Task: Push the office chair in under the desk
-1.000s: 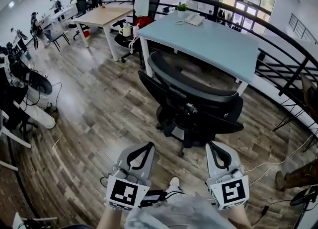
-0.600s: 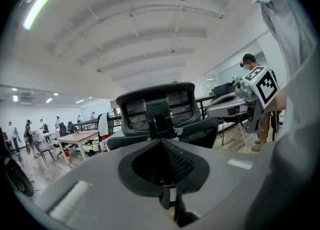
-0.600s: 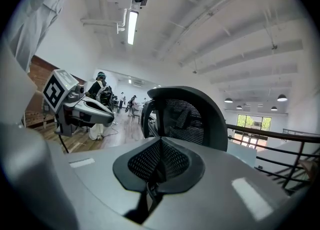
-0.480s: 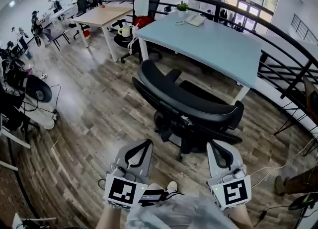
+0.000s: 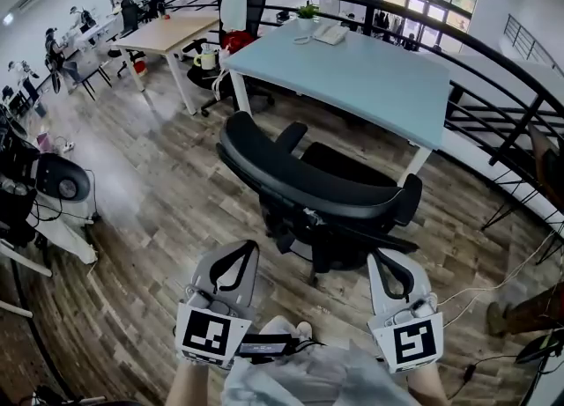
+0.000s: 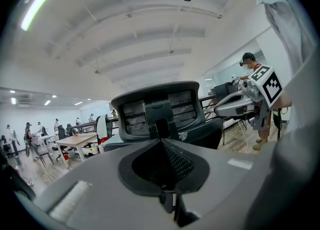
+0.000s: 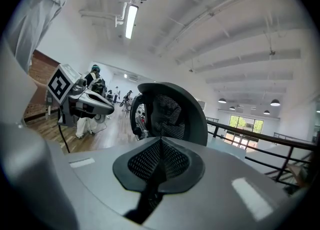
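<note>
Only print I can spot is the black-and-white square marker on each claw's cube, 2 in total. Left claw (image 5: 245,250) and right claw (image 5: 382,262) are both pressed together, holding nothing. 1 black office chair (image 5: 317,193) sits just ahead of them with a gap between, its mesh backrest facing the claws and its seat pointing at the light-blue surface (image 5: 352,70), near the front edge. On top: 1 desk phone (image 5: 330,33) and 1 small potted plant (image 5: 307,12).

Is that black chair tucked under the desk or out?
Out. The office chair stands upright in front of the desk, not pushed under it.
</note>
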### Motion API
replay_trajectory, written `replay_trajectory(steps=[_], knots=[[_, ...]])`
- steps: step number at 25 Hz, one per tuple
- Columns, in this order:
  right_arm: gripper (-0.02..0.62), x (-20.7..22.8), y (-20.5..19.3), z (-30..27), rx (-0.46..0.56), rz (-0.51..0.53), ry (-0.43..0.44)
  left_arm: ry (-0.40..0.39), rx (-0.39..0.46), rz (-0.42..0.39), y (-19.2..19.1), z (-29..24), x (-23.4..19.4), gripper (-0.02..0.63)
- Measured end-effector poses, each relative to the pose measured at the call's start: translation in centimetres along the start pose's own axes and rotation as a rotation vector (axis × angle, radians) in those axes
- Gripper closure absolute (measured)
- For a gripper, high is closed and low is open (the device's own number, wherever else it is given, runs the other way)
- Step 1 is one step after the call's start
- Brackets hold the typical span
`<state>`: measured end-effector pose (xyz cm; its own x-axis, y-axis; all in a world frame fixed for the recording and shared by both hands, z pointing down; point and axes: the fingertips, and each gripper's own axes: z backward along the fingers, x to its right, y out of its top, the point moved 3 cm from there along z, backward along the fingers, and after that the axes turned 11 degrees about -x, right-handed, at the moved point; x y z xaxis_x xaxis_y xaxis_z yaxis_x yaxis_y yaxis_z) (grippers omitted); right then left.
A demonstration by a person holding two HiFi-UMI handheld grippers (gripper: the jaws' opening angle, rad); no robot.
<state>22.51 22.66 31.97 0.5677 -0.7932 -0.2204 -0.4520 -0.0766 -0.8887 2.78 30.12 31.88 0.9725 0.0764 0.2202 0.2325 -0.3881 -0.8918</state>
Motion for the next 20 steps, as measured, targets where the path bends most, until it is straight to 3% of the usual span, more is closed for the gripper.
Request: replay_trajectory(steps=[6, 9, 14, 20], knots=[[0.588, 1.8, -0.6, 0.0, -0.036, 0.017, -0.069, -0.017, 0.024, -0.081, 0.8, -1.5, -0.9, 0.601], [0.588, 2.5, -0.8, 0.1, -0.054, 0.021, -0.098, -0.035, -0.003, -0.104, 0.8, -2.1, -1.5, 0.601], [0.578, 3.2, -0.8, 0.0, -0.097, 0.053, -0.133, -0.074, 0.016, -0.22, 1.0, -4.0, -3.1, 0.601], [0.488, 3.1, -1.4, -1.0, -0.199, 0.113, -0.158, -0.086, -0.004, -0.275, 0.8, -6.0, -6.6, 0.597]])
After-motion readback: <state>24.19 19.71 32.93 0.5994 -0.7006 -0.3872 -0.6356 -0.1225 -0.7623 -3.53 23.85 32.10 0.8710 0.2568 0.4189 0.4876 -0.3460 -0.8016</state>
